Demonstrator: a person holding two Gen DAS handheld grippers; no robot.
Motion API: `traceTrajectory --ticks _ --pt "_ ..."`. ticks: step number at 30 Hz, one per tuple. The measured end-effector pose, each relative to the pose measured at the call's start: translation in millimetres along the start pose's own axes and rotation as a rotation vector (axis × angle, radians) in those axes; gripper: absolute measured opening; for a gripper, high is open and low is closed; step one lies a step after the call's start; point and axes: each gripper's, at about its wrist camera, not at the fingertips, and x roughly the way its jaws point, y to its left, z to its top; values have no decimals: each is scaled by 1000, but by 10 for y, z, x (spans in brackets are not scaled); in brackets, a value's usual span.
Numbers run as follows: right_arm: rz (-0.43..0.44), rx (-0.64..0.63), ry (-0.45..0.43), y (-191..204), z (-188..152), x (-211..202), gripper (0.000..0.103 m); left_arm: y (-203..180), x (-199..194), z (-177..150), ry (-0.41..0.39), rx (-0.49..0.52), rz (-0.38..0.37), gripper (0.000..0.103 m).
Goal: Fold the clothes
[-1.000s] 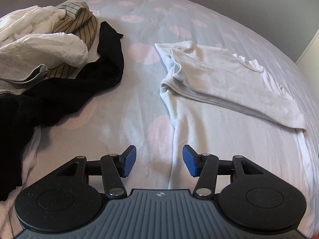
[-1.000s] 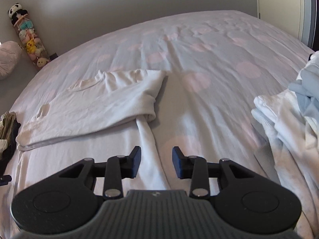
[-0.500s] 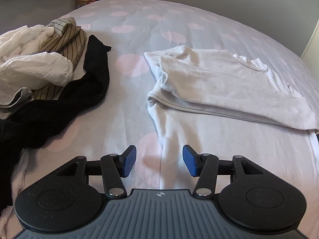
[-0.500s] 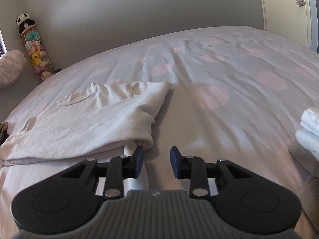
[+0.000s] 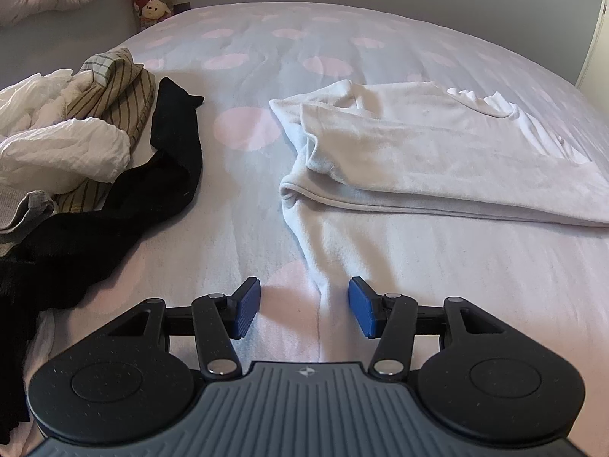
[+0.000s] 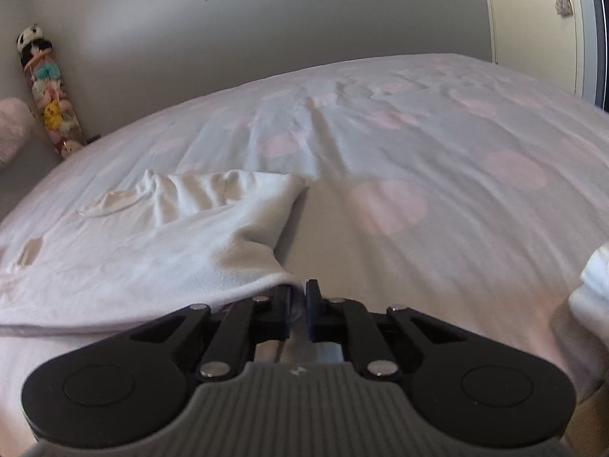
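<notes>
A white long-sleeved top [image 5: 426, 160] lies partly folded on the bed, its upper half doubled over. One sleeve [image 5: 323, 251] runs toward me. My left gripper [image 5: 304, 306] stands open low over the bed, its blue pads [image 5: 247, 306] either side of that sleeve's edge, not pressing it. In the right wrist view the same top [image 6: 160, 251] fills the left. My right gripper [image 6: 298, 304] is closing at the top's near right corner, its jaws almost together with pale cloth pinched between them.
A heap of unfolded clothes [image 5: 68, 141] with a black garment [image 5: 114, 221] lies left of the top. White folded cloth [image 6: 593, 293] shows at the right edge. The bedsheet [image 6: 437, 175] is pale with pink dots. Soft toys [image 6: 49, 87] stand in the corner by the wall.
The right gripper came down and forward to the top's corner and its jaws closed on the cloth. The left gripper shifted slightly toward the sleeve and stayed open.
</notes>
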Motion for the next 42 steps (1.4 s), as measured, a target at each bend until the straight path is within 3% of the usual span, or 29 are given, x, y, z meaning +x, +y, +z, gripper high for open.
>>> traceTrajectory --ticks 4,6,9,10,12,16,19,24,28,36,38,42 --pt "-24 -90 7 85 -66 39 9 19 6 -3 2 2 -7 50" --pt "1 -56 9 31 -65 32 10 27 7 -4 4 2 -10 50" --pt "49 69 29 -134 -43 -25 19 41 2 -9 14 0 -17 51" --pt "59 99 37 -172 -48 -61 26 48 -9 -17 26 -4 -21 53" --pt "81 138 65 -221 -71 -158 30 61 -38 -46 49 -8 -30 54" --pt "153 250 142 -315 -166 -345 53 66 -99 -137 113 -4 -49 59" --pt "186 321 225 -355 -251 -430 58 70 -169 -210 154 1 -63 61" --pt "175 237 362 -250 -370 -567 56 101 -323 -359 208 6 -87 61" --pt "163 216 443 -240 -420 -638 47 125 -435 -472 245 -10 -100 61" --pt "214 345 589 -426 -561 -811 41 96 -581 -630 306 -3 -93 57" --pt "197 325 614 -400 -570 -861 24 75 -609 -655 313 9 -89 46" --pt "167 246 617 -260 -571 -906 9 121 -657 -673 301 -17 -109 20"
